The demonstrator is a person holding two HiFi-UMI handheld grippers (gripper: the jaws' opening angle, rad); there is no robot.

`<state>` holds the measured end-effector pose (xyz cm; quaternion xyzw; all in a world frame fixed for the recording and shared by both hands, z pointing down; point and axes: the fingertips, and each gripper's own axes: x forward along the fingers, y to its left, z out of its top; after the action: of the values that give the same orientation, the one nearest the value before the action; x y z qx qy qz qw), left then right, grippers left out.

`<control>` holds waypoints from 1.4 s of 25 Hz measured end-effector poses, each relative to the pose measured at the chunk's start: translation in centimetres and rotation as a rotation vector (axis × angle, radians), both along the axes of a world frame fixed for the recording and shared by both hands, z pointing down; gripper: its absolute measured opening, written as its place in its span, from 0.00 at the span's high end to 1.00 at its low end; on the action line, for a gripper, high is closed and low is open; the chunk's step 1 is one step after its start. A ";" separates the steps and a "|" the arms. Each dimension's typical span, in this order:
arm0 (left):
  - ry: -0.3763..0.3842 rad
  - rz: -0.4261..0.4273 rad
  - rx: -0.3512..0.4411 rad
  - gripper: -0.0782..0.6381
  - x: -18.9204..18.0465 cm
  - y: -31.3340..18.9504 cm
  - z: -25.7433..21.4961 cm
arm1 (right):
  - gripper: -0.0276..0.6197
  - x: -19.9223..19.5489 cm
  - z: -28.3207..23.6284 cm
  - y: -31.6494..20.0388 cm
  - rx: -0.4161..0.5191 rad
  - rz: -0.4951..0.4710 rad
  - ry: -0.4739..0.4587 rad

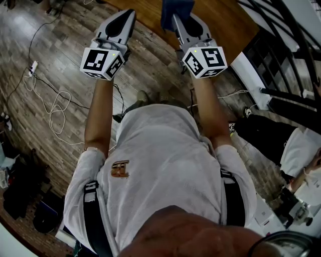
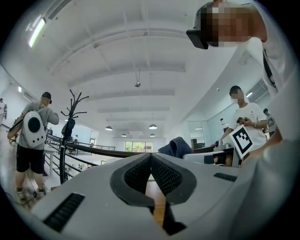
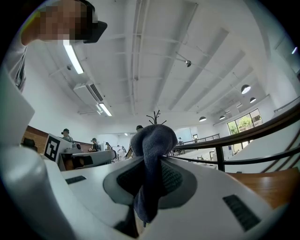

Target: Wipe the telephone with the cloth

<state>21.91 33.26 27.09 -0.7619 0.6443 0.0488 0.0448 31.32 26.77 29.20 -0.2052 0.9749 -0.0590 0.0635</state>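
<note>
In the head view both grippers are held out in front of my chest, above the floor. My left gripper (image 1: 126, 14) is shut with nothing between its pads; the left gripper view shows its jaws (image 2: 151, 159) pressed together and pointing up at the room. My right gripper (image 1: 176, 20) is shut on a dark blue cloth (image 1: 176, 9). In the right gripper view the cloth (image 3: 152, 140) bulges above the jaws and hangs down between them. From the left gripper view the same cloth (image 2: 177, 147) shows off to the right. No telephone is in any view.
A wooden surface (image 1: 220, 20) lies just beyond the grippers. White cables (image 1: 55, 110) trail over the plank floor at left. A black railing (image 1: 281, 30) and another person (image 1: 296, 145) are at right. A coat stand (image 2: 70, 126) and a person with a backpack (image 2: 32, 136) stand further off.
</note>
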 end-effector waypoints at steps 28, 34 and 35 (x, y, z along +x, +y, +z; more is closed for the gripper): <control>-0.011 0.030 0.020 0.87 -14.4 1.0 0.9 | 0.84 -12.5 1.6 0.2 0.009 0.050 0.043; -0.024 0.028 0.018 0.87 -15.9 -2.0 1.0 | 0.84 -14.2 1.3 -3.0 0.026 0.046 0.034; -0.027 0.030 0.015 0.87 -16.3 -2.9 1.0 | 0.84 -14.7 1.4 -3.9 0.025 0.047 0.033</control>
<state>5.58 30.38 28.11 -0.7717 0.6317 0.0443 0.0584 16.66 22.84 30.57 -0.2284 0.9713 -0.0420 0.0511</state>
